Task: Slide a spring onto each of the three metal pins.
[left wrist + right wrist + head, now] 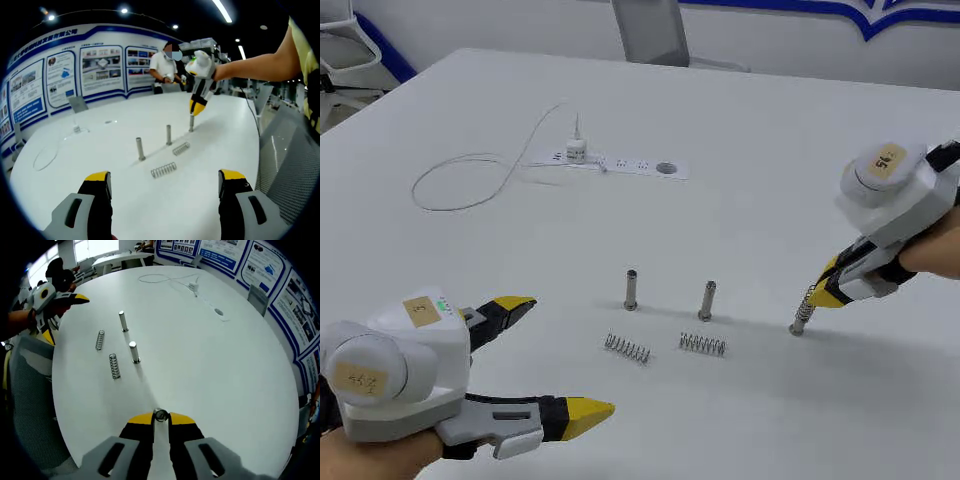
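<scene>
Nearest to us is the left gripper point(565, 355), jaws spread wide with nothing between them, hovering low over the white table point(740, 120). Over to the action: the right gripper point(817, 297) has its yellow jaws pinched on the first spring point(807, 301), and that spring is over the top of the end pin point(799, 322). In the right gripper view the pin's round head shows right between the jaw tips. Whether the coil is seated down at the base, I cannot tell. So I'd call it one spring going on, not yet let go, and two to come. Straight ahead of the open left jaws lie the near spring point(163, 170) and the second spring point(181, 148), both flat on the table. Just beyond them stand the middle pin point(169, 135) and the outer pin point(140, 149), upright and bare. Nothing blocks that reach, though the springs lie just beside the pins, so a careless sweep could topple one. Far past the pins, well apart from the work, sit a power strip point(635, 165) and a looping white cable point(470, 185).
</scene>
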The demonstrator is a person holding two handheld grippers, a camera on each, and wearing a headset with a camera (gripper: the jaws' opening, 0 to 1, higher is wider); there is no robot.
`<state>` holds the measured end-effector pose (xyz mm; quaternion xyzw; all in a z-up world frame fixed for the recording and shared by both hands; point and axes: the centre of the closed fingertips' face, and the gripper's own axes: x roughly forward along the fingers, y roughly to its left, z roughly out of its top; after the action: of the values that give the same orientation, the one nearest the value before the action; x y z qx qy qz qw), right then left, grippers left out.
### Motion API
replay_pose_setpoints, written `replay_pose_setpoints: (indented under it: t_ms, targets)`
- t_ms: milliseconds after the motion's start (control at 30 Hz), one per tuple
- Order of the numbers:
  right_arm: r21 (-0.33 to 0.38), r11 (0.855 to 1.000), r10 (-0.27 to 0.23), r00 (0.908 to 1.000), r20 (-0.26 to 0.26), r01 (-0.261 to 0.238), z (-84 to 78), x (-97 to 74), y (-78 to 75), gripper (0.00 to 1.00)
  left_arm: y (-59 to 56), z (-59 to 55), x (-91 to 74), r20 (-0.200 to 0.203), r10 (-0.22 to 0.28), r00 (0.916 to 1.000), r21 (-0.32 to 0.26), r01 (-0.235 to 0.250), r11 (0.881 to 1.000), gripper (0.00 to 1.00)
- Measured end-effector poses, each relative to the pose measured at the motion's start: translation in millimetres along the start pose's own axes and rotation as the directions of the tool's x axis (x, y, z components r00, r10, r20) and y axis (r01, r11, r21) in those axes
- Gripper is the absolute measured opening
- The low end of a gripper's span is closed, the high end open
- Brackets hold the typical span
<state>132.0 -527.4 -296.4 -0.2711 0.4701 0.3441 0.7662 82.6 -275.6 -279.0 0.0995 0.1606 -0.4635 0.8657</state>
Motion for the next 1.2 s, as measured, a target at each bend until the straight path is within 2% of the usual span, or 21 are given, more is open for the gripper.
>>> replay_pose_setpoints:
  t_ms: [367,633,1033,1200]
  targets:
    - [0.030,0.999,0.014,0.9999,-0.006,-0.014,-4.8,15.0,5.2,0.12,-1.0,0.8,0.4,0.003,-0.003,1.0000,-0.001,0.003,1.000,0.90]
    - [0.039,0.999,0.011,0.9997,0.023,-0.012,-1.2,15.6,6.0,0.14,1.2,0.9,-1.0,0.001,0.000,1.0000,0.001,0.000,1.000,0.90]
    - [0.016,0.999,-0.030,0.9945,0.100,0.028,11.5,-8.8,7.3,0.19,-0.6,3.2,-0.1,0.003,-0.005,1.0000,0.007,0.005,1.000,0.90]
    - [-0.012,1.000,-0.026,0.9893,0.143,0.028,24.5,-16.1,19.3,0.19,-1.5,3.6,0.9,0.004,-0.008,1.0000,0.009,0.008,1.000,0.90]
